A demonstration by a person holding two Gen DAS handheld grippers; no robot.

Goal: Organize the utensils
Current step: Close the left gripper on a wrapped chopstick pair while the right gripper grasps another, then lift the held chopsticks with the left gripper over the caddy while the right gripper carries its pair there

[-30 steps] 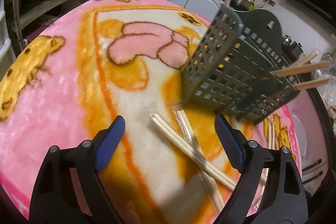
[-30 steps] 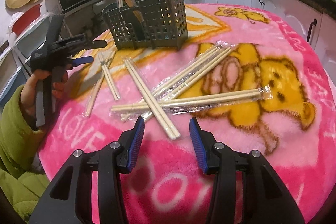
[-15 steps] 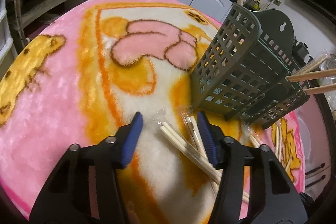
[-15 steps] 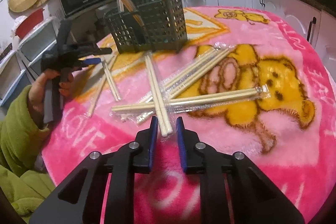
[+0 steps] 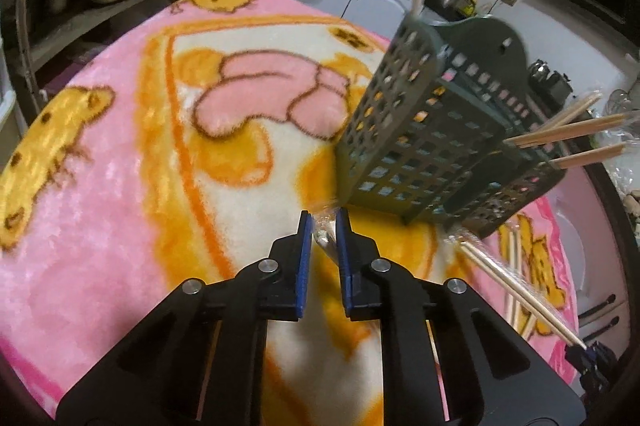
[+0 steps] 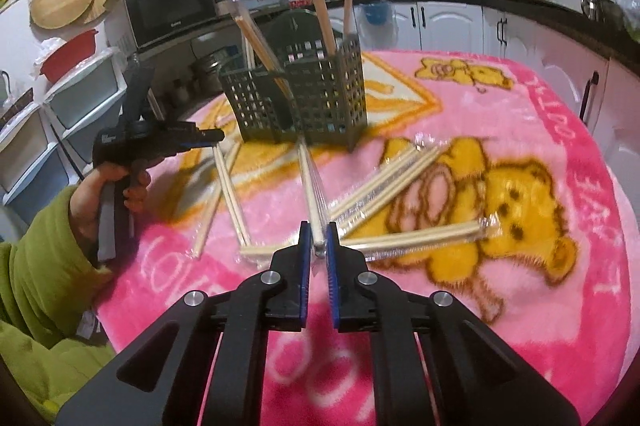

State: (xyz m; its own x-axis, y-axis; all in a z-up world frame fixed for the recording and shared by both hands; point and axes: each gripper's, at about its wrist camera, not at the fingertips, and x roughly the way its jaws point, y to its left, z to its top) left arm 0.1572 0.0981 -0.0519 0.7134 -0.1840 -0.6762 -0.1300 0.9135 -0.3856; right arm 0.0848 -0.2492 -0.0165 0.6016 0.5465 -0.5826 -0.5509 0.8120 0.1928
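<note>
Already a few chopsticks stand in the caddy (image 6: 304, 98); each gripper, left (image 5: 323, 222) and right (image 6: 317, 236), has just closed, pinching a wrapped pair, and several pairs (image 6: 404, 240) remain on the desk (image 6: 560, 146).

pink bear-print blanket (image 6: 540, 130), dark green caddy (image 6: 320, 98)

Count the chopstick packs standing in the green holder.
3 chopstick packs in the holder, by the right wrist view: one leaning in its lower left part, one leaning in the taller right part, one upright beside it. Shorter ones may be hidden.
</note>
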